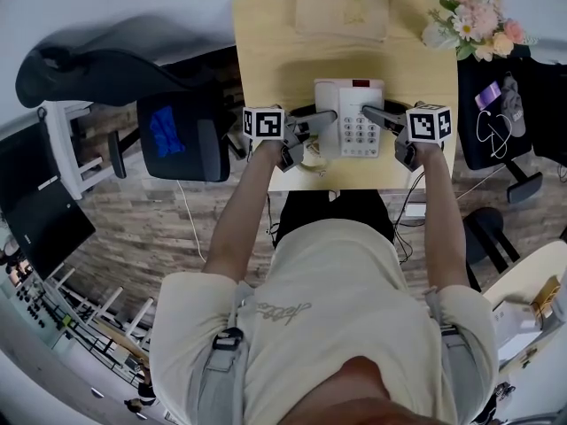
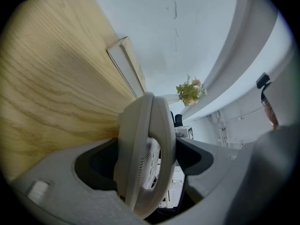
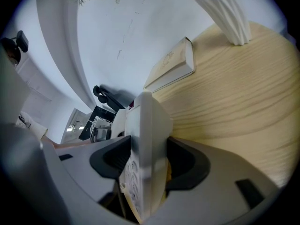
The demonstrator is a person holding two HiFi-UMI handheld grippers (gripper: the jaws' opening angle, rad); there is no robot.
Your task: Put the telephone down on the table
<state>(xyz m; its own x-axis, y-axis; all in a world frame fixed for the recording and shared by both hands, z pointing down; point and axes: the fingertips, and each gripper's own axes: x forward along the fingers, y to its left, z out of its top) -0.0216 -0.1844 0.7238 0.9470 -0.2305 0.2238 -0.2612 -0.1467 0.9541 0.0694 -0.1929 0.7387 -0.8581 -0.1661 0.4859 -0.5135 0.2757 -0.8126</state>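
- Gripping from both sides, my two claws hold the white push-button desk telephone (image 1: 350,118) over the near half of the light wooden table (image 1: 266,51), head view.
- My left gripper (image 1: 324,119) comes in from 9 o'clock of the telephone. In the left gripper view the left gripper (image 2: 145,159) is clenched on the pale, rounded handset (image 2: 140,139), seen edge-on, a dark jaw pad pressed against each flank.
- My right gripper (image 1: 372,113) comes in from 3 o'clock, over the keypad side. In the right gripper view the right gripper (image 3: 145,162) is clamped on the telephone (image 3: 143,125) body, with rows of keys showing on the face at the left jaw.
- I cannot tell from any view whether the telephone's underside touches the tabletop.
- A black-and-white marker cube (image 1: 264,123) rides on the left gripper, and a matching one rides on the right.
- At 12 o'clock of the telephone lies a flat beige book (image 1: 341,7), at the table's far edge.
- At 1 o'clock stands a bunch of pink and white flowers (image 1: 474,16), on the table's far right corner.
- At 9 o'clock, off the table, stands a black office chair (image 1: 182,135).
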